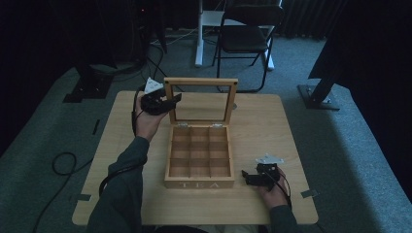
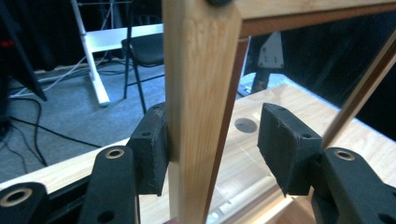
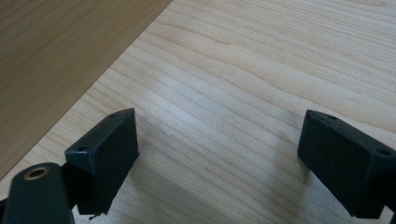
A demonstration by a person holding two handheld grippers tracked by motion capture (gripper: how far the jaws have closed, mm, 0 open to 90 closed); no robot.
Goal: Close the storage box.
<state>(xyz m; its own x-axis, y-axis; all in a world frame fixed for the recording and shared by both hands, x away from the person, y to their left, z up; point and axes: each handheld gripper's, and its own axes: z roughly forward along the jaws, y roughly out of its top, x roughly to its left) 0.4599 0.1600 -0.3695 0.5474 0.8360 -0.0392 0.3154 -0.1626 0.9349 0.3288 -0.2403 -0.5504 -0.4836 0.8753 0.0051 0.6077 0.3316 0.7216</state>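
One pad of your left gripper (image 2: 212,149) lies flat against the outer face of the lid's (image 1: 200,81) side rail; the other stands off on the glass side, so the jaws straddle the rail without pinching it. That lid stands upright on its hinges behind the tea box (image 1: 199,183), which sits mid-table (image 1: 272,121) with its compartments bare. Your right gripper (image 3: 217,154) rests spread wide over bare wood just right of the box, holding nothing. You look to be partway through swinging the lid. Next, close fully on the rail, then guide it along its hinge arc, keeping the box from sliding
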